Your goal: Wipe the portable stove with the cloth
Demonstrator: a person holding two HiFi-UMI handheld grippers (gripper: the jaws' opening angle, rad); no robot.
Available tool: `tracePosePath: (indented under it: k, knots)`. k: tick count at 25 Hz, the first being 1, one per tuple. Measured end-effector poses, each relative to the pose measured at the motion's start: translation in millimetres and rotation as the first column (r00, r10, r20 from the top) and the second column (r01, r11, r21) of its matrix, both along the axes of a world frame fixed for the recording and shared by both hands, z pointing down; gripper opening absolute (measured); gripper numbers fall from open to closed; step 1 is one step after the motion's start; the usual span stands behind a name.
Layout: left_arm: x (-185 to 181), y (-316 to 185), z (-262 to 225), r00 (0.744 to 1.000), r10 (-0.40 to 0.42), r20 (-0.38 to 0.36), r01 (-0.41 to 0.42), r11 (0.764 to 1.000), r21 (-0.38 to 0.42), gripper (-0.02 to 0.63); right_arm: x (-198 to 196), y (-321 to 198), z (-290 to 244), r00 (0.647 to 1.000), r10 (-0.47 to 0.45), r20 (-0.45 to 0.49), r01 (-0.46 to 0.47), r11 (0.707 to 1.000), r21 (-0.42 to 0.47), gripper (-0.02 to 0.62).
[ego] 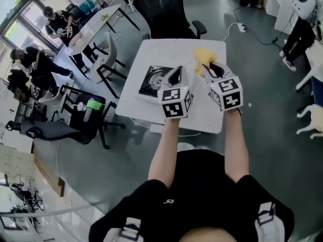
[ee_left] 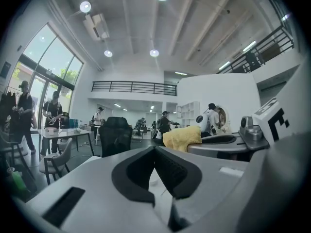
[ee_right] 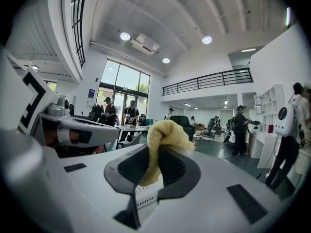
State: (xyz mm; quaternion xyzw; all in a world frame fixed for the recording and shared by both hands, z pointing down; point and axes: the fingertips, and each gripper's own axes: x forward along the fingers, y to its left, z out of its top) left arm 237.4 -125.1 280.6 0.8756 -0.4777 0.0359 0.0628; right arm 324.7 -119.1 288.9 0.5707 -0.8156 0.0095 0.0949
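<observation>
Two grippers are hovering side by side above the white worktop (ego: pixel 166 52), both pointing level across the room rather than down. The right gripper (ee_right: pixel 156 154) is pinching a yellow cloth (ee_right: pixel 165 130); its jaws are clamping a narrow fold, while most of the fabric is bunching up over and beyond the tips. The left gripper (ee_left: pixel 155 152) is holding nothing, with its jaws pressing together at the tips. The stove (ego: pixel 155 79) is sitting below and just ahead of the left gripper, to the left of the cloth-holding one, and close to the worktop's left edge.

Wiping is not yet happening, since the cloth is not touching the stove. Several risks are showing. Because only a thin fold is being gripped, the cloth is likely to pull free once it is dragging over the metal. The hard jaw tips may also scrape the top if they are pressing through the bunch. With nothing steadying it, the stove may slide towards that near edge under a sideways push.
</observation>
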Motion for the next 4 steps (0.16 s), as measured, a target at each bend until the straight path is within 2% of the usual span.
tracePosePath:
  k: [4]
  knots:
    - [-5.5,6.9,4.2,1.000,0.003,0.005,-0.003,1.000,-0.008,-0.007,-9.2,6.4,0.2,1.000,-0.017,-0.012,0.017,1.000,-0.004,0.044]
